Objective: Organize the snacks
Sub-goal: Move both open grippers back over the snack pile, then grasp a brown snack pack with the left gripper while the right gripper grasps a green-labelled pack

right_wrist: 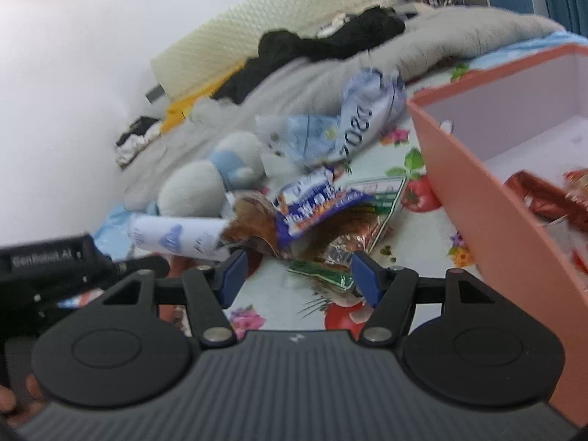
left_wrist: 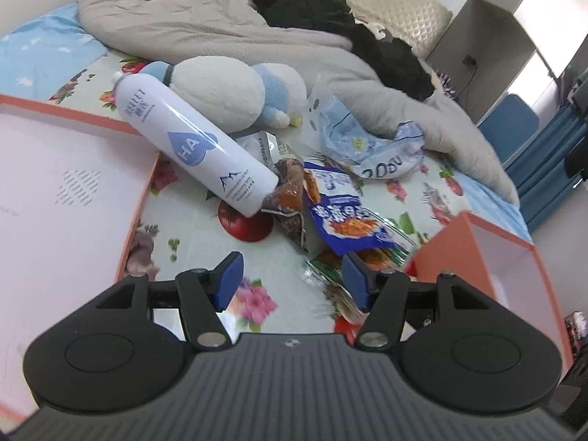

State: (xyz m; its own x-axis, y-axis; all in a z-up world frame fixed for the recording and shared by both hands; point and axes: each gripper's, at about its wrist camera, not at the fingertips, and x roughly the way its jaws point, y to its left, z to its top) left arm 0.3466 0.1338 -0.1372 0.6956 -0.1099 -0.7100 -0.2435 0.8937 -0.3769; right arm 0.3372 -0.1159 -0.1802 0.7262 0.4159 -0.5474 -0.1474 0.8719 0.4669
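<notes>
**Snack pile ahead, both of my grippers empty**

My left gripper (left_wrist: 290, 281) is partly open and holds nothing. My right gripper (right_wrist: 296, 277) is the same: partly open, nothing in it.

I use the orange box (right_wrist: 474, 198) as my landmark. The snack pile lies on the flowery sheet (left_wrist: 191, 228) just beside the box, on its open side. The blue snack bag (left_wrist: 341, 213) sits on top of the pile. A brown snack pack (left_wrist: 290, 191) lies under it, and a green packet (right_wrist: 323, 273) is at the near edge. A few red snacks (right_wrist: 544, 198) are already in the box.

What could go wrong, I think: the white spray bottle (left_wrist: 194, 147) leans on the brown pack, away from the box. If I pull that pack, the bottle may roll. The bags overlap, so I might pinch two at once. They look slippery too, and one could slide out.

The green packet is just beside my right gripper's fingertips. The blue bag is a little past them.
</notes>
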